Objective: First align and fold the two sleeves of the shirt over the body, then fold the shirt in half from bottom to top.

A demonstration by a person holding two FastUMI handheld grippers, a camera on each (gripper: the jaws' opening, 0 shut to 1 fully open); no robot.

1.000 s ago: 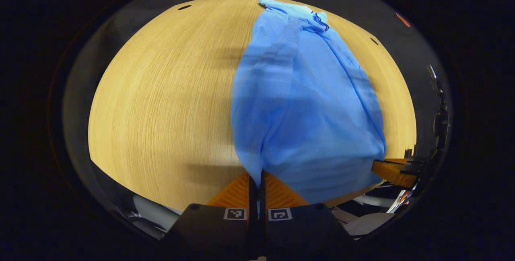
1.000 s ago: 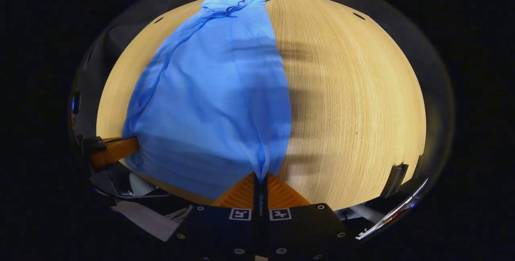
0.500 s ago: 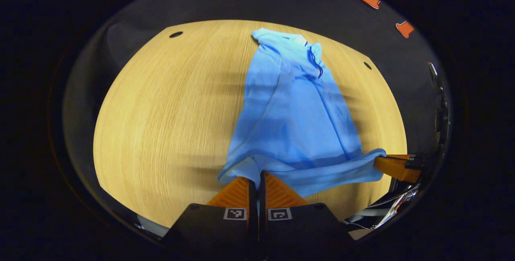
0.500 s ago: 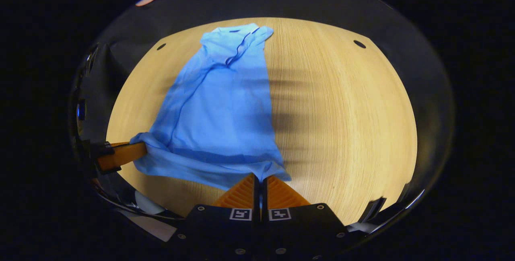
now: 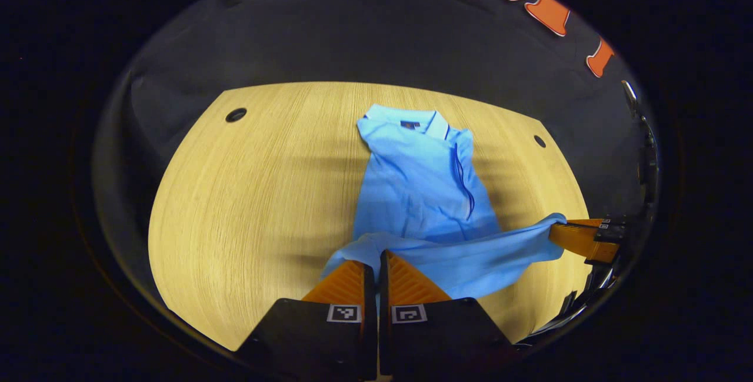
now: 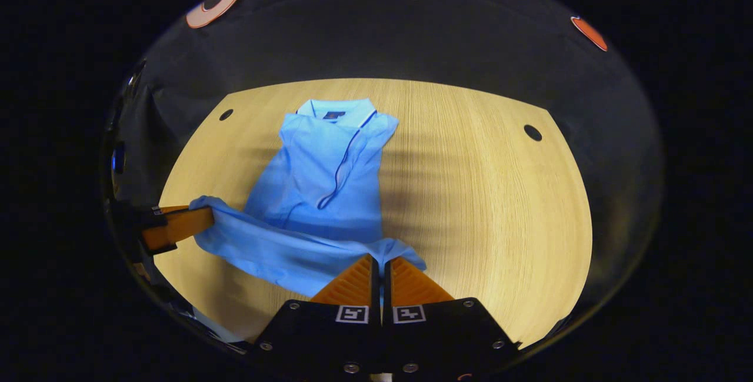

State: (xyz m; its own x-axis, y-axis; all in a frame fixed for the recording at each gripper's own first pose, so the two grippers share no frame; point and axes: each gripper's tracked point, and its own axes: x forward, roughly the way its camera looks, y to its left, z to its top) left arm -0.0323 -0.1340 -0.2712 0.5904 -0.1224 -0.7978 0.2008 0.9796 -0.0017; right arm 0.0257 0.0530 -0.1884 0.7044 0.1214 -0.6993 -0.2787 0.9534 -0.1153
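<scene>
Blue shirt (image 5: 423, 188) — hem raised, collar flat.

One shirt (image 5: 420, 193), one table (image 5: 247, 205), two hand-held grippers (image 5: 376, 261)

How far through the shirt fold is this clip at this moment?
Sleeves look already folded in: the shirt lies as a narrow strip, collar at the table's far side. In hand: left gripper and right gripper each pinch a hem corner, lifted. Left: carrying the hem to the collar, then releasing.
</scene>
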